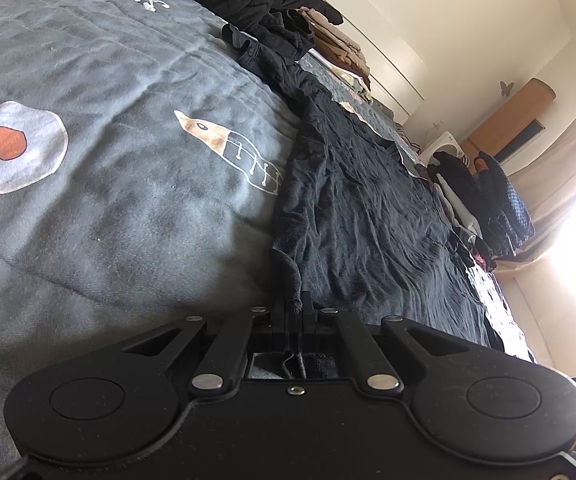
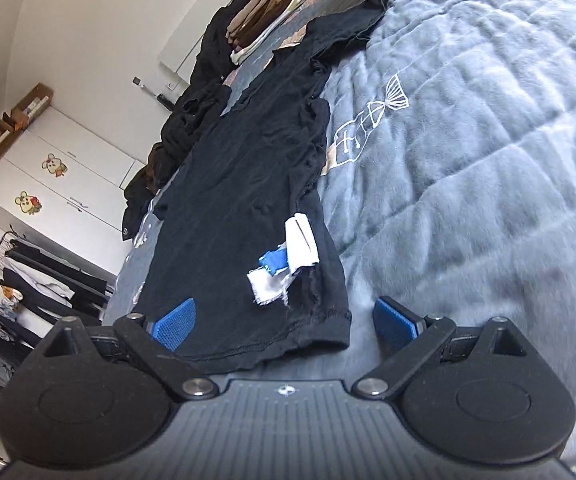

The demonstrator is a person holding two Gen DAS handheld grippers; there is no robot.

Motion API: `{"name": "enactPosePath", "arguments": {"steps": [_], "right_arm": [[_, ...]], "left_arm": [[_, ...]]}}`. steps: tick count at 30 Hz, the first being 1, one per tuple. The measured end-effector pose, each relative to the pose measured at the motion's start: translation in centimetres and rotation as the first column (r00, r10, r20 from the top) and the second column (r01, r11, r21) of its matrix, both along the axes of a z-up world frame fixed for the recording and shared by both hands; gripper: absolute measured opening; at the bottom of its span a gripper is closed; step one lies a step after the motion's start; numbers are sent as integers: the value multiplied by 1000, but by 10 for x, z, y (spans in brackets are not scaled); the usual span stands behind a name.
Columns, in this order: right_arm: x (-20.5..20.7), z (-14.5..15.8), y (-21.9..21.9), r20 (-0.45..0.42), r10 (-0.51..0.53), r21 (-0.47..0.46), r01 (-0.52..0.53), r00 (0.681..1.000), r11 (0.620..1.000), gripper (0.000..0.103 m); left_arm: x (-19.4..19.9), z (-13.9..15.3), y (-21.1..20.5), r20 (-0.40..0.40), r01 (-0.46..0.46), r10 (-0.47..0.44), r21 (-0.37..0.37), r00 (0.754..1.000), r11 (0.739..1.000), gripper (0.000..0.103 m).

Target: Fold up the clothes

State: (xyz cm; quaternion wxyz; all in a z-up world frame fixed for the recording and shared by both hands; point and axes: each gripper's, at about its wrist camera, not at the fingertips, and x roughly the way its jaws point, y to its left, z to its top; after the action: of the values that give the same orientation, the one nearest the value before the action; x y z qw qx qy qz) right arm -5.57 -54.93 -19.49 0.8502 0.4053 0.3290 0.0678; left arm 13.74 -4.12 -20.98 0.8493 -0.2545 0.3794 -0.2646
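Note:
A black garment (image 1: 372, 216) lies spread flat on the grey bedspread (image 1: 108, 184). My left gripper (image 1: 298, 308) is shut on a corner of its near hem, and a bit of black cloth pokes through between the jaws. In the right wrist view the same black garment (image 2: 248, 184) stretches away from me, with white and blue labels (image 2: 284, 264) lying on it. My right gripper (image 2: 284, 326) is open, its blue pads (image 2: 176, 326) standing wide on either side of the garment's near hem corner and not pressing on it.
A heap of dark clothes (image 1: 272, 4) and folded tan items (image 1: 340, 48) lie at the far side of the bed. Stacked folded clothes (image 1: 484, 204) sit to the right. A white wardrobe (image 2: 60, 172) and a clothes rack (image 2: 28, 280) stand beyond the bed.

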Motion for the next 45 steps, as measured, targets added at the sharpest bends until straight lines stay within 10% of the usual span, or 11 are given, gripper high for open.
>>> {"name": "enactPosePath", "arguments": {"steps": [11, 15, 16, 32, 45], "right_arm": [[17, -1, 17, -1, 63, -48, -63, 998, 997, 90], [24, -6, 16, -42, 74, -2, -74, 996, 997, 21], [25, -8, 18, -55, 77, 1, -77, 996, 997, 19], [5, -10, 7, 11, -72, 189, 69, 997, 980, 5], [-16, 47, 21, 163, -139, 277, 90, 977, 957, 3]], "left_arm": [[2, -6, 1, 2, 5, -5, -22, 1000, 1000, 4], [3, -6, 0, -9, 6, -6, -36, 1000, 999, 4], [4, -6, 0, -13, 8, -9, -41, 1000, 999, 4], [-2, -3, 0, -45, -9, 3, -118, 999, 993, 4], [-41, 50, -2, 46, 50, -41, -219, 998, 974, 3]]}}
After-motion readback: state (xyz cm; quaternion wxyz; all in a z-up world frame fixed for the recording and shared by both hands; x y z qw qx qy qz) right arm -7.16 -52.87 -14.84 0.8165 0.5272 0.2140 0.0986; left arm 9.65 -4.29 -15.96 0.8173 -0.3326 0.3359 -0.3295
